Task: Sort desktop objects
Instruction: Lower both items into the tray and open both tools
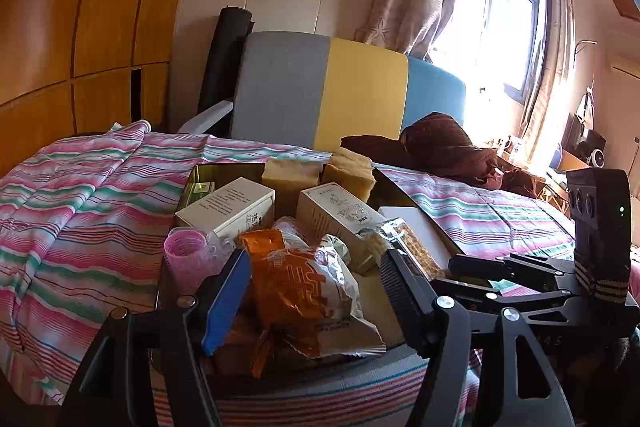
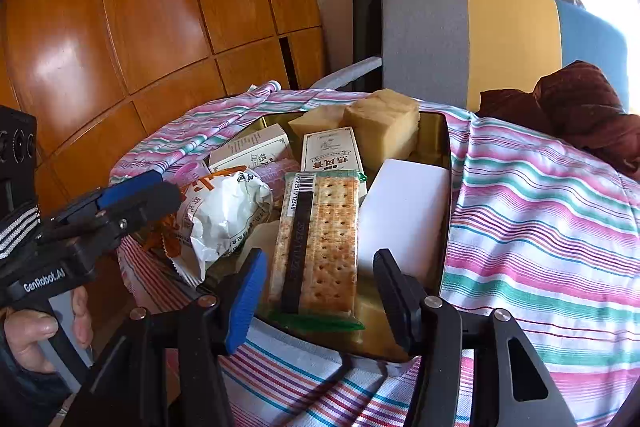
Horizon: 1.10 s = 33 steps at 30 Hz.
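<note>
tray: gold metal tray (image 2: 443, 163) sits on the striped bedcover (image 2: 540, 227); everything to sort is piled inside it.
right gripper: right gripper (image 2: 320, 291) is spread wide, holding nothing, jaws straddling the near end of the cracker pack (image 2: 320, 239).
cracker pack: lies flat-ish at the tray's near edge, directly ahead of the right gripper. Long axis runs away from the camera, roughly in line with the fingers, so the jaws would close across its short width.
left gripper: left gripper (image 1: 316, 291) is also spread; the orange snack bag (image 1: 296, 291) sits between the blue pad and the black finger. Pads look apart from the bag, but the crumpled foil hides the contact line, so not certain.
snack bag: near-left corner of the tray, crumpled, no clear long axis.
nearer hand: right is nearer the cracker pack, left is nearer the snack bag; the two grippers are just beside each other at the tray's near edge.
neighbours: white block (image 2: 404, 215) touches the pack's right side; two printed boxes (image 2: 332, 151) and yellow sponges (image 2: 384, 127) lie behind it; pink hair roller (image 1: 188, 255) at the left rim.
risk: my read is that closing on the pack may nudge the white block.
person: a hand (image 2: 36, 331) grips the left gripper's handle.
</note>
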### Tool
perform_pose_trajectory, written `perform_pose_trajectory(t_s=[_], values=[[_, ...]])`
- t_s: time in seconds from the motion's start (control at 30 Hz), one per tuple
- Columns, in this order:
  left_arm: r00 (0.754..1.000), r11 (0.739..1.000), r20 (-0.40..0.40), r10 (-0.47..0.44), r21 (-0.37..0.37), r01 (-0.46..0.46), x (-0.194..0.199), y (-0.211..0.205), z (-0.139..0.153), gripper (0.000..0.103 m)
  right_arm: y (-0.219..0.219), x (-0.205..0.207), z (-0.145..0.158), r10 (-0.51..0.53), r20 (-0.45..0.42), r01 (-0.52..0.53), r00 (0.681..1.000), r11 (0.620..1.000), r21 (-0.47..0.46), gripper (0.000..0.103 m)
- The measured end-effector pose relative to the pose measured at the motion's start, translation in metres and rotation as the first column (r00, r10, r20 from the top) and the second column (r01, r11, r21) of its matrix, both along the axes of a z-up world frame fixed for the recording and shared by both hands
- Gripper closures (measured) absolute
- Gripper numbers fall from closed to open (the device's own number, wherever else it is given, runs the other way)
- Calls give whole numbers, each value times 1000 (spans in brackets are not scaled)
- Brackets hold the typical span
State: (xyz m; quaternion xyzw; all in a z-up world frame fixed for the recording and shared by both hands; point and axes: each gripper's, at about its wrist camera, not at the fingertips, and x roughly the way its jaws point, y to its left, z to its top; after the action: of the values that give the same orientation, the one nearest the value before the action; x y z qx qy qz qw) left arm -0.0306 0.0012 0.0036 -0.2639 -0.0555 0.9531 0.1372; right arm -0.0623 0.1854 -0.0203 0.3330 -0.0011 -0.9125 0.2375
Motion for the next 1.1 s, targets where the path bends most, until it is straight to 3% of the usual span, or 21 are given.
perform_pose_trajectory(t_s=[0.3,0.67,0.93,1.1], values=[[1000,1000,11,-13,-28,13,3,13,-7,36,-10,-1,-4,7,-12,-7,1000,999,53,55],[994,998,96,47,-57,-41,-20,13,-27,38,-11,-13,-15,-17,6,17,1000,995,97,56],[995,998,71,65,-22,-64,-11,7,-20,38,-2,-9,-10,-16,9,16,1000,999,31,54],[995,996,46,91,-20,-90,-2,3,-10,32,3,-2,-4,-31,-4,31,1000,1000,5,53]])
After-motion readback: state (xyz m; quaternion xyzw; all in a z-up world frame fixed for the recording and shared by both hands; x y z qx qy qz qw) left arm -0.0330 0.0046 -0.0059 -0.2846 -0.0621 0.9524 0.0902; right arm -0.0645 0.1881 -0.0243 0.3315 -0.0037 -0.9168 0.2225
